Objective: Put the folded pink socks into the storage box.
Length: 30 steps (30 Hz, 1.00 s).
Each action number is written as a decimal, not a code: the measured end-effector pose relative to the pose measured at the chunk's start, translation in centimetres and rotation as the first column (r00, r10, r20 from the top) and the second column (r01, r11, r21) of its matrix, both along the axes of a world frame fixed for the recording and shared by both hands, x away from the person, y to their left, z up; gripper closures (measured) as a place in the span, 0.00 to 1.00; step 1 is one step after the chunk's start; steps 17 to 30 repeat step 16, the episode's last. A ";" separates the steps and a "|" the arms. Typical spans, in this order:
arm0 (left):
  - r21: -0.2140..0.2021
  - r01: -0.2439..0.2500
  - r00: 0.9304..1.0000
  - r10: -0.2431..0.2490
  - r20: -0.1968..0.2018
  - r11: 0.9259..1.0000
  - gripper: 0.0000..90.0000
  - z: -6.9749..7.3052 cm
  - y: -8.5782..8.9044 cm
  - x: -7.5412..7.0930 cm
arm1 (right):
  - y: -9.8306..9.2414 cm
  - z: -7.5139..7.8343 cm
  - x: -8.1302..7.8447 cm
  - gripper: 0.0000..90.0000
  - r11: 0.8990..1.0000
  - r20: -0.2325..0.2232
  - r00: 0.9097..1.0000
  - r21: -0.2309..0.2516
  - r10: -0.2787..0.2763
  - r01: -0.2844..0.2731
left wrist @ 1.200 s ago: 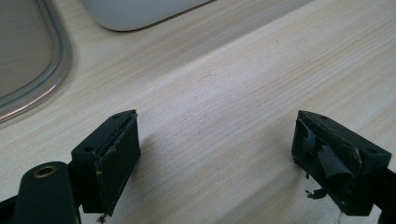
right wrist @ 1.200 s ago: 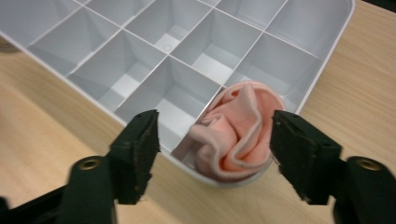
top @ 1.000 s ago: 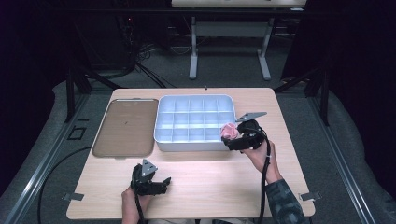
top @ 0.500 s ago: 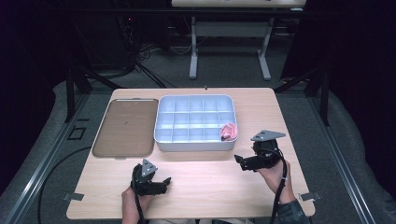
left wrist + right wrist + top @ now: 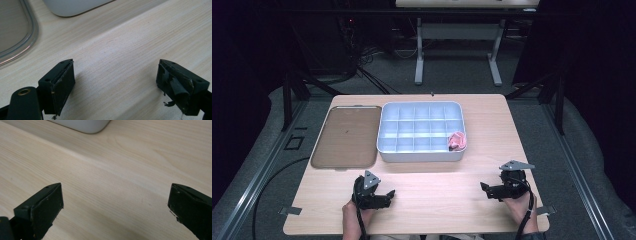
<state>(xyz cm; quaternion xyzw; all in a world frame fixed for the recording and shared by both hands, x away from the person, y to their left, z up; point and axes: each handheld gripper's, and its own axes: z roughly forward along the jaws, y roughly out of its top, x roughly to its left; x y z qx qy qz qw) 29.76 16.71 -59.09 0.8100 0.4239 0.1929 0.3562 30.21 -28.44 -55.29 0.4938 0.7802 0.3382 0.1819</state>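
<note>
Item one, table (image 5: 452, 185): pale wood, my working surface.

Item two, compartment tray (image 5: 421, 131): white, divided into a grid of cells, centred toward the far half of the table. Its rounded near corner appears at the top of both gripper views.

Item three, lid (image 5: 347, 135): brownish, flat, clear-rimmed, lying just beside the tray on its left. I judge it is set aside there to leave the cells open for loading.

Item four, pink object (image 5: 457, 141): small, crumpled-looking, soft pink with a darker patch; it sits in the tray's near right corner cell. Too small for me to say what it is.

Item five, left gripper (image 5: 382, 195): resting low at the table's near edge, jaws spread wide, nothing between them. Pads look worn, with frayed tape.

Item six, right gripper (image 5: 486, 188): likewise parked near the right near edge, jaws parted and empty. I judge that both sit well clear of the tray in a resting position between steps.
</note>
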 end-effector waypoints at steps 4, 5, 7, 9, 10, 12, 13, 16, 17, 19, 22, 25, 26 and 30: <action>0.000 0.001 1.000 -0.001 0.000 1.000 0.17 0.0 0.0 0.0 | -0.6 -1.1 -0.3 0.00 1.000 0.004 1.000 0.012 -0.018 0.018; 0.000 0.000 1.000 0.000 0.000 1.000 0.17 0.0 0.0 0.0 | -0.7 -1.3 -0.3 0.00 1.000 -0.001 1.000 0.004 -0.016 0.016; 0.000 0.000 1.000 0.000 0.000 1.000 0.17 0.0 0.0 0.0 | -0.8 -1.7 -0.3 0.00 1.000 -0.003 1.000 -0.002 -0.016 0.016; -0.001 0.000 1.000 0.000 -0.001 1.000 0.17 0.0 0.0 0.0 | -0.8 -2.0 -0.2 0.00 1.000 -0.009 1.000 -0.008 -0.023 0.023; -0.001 0.001 1.000 -0.001 0.000 1.000 0.17 0.0 0.0 0.0 | -0.7 -2.2 -0.3 0.00 0.999 0.001 0.999 -0.007 -0.032 0.032; -0.001 0.001 1.000 -0.001 0.000 1.000 0.17 0.0 0.0 0.0 | -0.7 -2.4 -0.2 0.00 0.999 0.001 0.999 -0.007 -0.038 0.038; 0.000 0.000 1.000 0.000 0.000 1.000 0.17 0.0 0.0 0.0 | -0.7 -2.4 -0.2 0.00 0.999 -0.001 0.999 -0.013 -0.035 0.035; 0.002 0.003 1.000 -0.003 -0.001 1.000 0.17 0.0 0.0 0.0 | -0.8 -2.5 -0.3 0.00 0.999 0.020 0.999 -0.013 -0.040 0.040; 0.002 0.003 1.000 -0.003 -0.001 1.000 0.17 0.0 0.0 0.0 | -0.8 -2.5 -0.3 0.00 0.999 0.020 0.999 -0.013 -0.040 0.040; 0.002 0.003 1.000 -0.003 -0.001 1.000 0.17 0.0 0.0 0.0 | -0.8 -2.5 -0.3 0.00 0.999 0.020 0.999 -0.013 -0.040 0.040; 0.002 0.003 1.000 -0.003 -0.001 1.000 0.17 0.0 0.0 0.0 | -0.8 -2.5 -0.3 0.00 0.999 0.020 0.999 -0.013 -0.040 0.040; 0.002 0.003 1.000 -0.003 -0.001 1.000 0.17 0.0 0.0 0.0 | -0.8 -2.5 -0.3 0.00 0.999 0.020 0.999 -0.013 -0.040 0.040; 0.002 0.003 1.000 -0.003 -0.001 1.000 0.17 0.0 0.0 0.0 | -0.8 -2.5 -0.3 0.00 0.999 0.020 0.999 -0.013 -0.040 0.040; 0.002 0.003 1.000 -0.003 -0.001 1.000 0.17 0.0 0.0 0.0 | -0.8 -2.5 -0.3 0.00 0.999 0.020 0.999 -0.013 -0.040 0.040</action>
